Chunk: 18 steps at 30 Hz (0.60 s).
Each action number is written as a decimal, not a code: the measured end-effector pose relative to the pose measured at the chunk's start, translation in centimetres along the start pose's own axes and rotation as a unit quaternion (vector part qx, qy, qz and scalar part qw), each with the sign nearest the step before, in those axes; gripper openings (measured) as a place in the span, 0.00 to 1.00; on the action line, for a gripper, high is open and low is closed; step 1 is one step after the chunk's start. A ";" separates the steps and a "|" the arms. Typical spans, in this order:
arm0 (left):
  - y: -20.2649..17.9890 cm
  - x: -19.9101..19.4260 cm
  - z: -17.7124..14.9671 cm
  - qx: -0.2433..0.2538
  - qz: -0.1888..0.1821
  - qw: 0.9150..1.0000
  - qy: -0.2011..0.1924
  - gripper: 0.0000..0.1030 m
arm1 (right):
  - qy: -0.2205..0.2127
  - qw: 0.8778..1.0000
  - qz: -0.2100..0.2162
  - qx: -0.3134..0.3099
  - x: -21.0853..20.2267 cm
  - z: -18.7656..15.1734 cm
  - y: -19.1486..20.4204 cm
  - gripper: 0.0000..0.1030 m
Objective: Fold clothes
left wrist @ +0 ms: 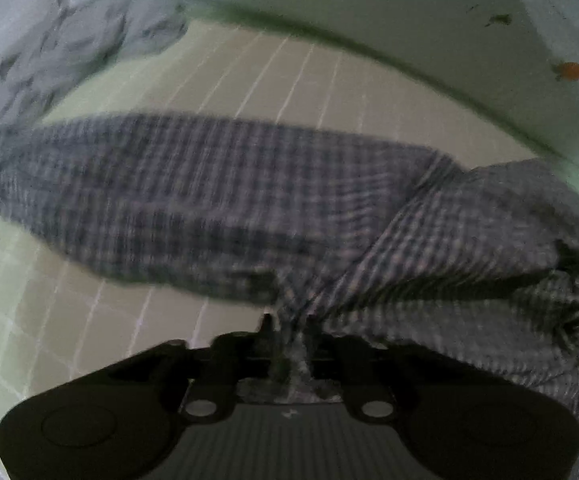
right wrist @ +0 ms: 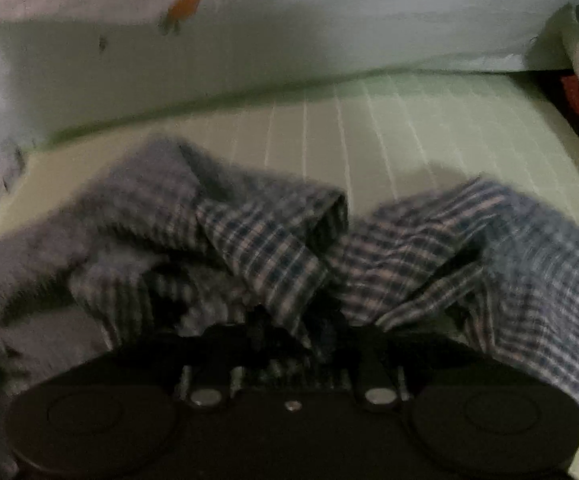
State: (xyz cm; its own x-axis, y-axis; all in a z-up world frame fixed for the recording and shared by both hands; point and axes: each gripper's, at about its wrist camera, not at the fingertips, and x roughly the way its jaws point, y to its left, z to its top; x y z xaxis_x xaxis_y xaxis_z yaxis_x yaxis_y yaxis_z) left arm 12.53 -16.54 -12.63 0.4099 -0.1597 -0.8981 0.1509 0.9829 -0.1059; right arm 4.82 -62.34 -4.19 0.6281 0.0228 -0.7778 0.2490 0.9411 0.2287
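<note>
In the left wrist view, the left gripper (left wrist: pixel 289 324) reaches forward low over a pale green gridded mat (left wrist: pixel 321 80), its fingers (left wrist: pixel 267 326) drawn narrow and pinching a gathered bunch of the checked shirt (left wrist: pixel 193 184). From that pinch the cloth fans out: one long band runs leftward across the mat, its long axis roughly side to side, while a rumpled mass spreads to the right. A grey garment (left wrist: pixel 69 52) lies crumpled at the mat's far left edge, against a pale sheet with orange prints (left wrist: pixel 409 8).

In the right wrist view, the right gripper (right wrist: pixel 293 320) points forward into the checked shirt (right wrist: pixel 273 248), which is heaped over and around the fingers, hiding them; whether they are closed on it cannot be told. The folds spread left and right on the mat (right wrist: pixel 429 128).
</note>
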 end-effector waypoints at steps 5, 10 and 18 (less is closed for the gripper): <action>-2.1 -1.4 2.8 0.000 -0.017 0.999 -0.043 0.59 | -0.012 0.996 0.028 0.084 -0.5 0.9 -1.6 0.63; -6.0 -0.5 6.5 0.017 -0.041 0.997 -0.070 0.80 | -0.009 0.985 0.034 0.169 0.8 3.3 -2.4 0.67; -14.1 5.8 12.7 0.125 -0.129 0.982 -0.051 0.85 | 0.069 0.973 0.025 0.221 6.2 3.2 -2.9 0.67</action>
State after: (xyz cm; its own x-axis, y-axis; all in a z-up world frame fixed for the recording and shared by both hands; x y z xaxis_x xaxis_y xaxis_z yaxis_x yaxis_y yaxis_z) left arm 24.23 -32.53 -10.96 0.4157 -0.4214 -0.8060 0.4732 0.8570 -0.2040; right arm 10.38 -66.05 -7.84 0.5496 0.1386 -0.8239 0.5321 0.7022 0.4731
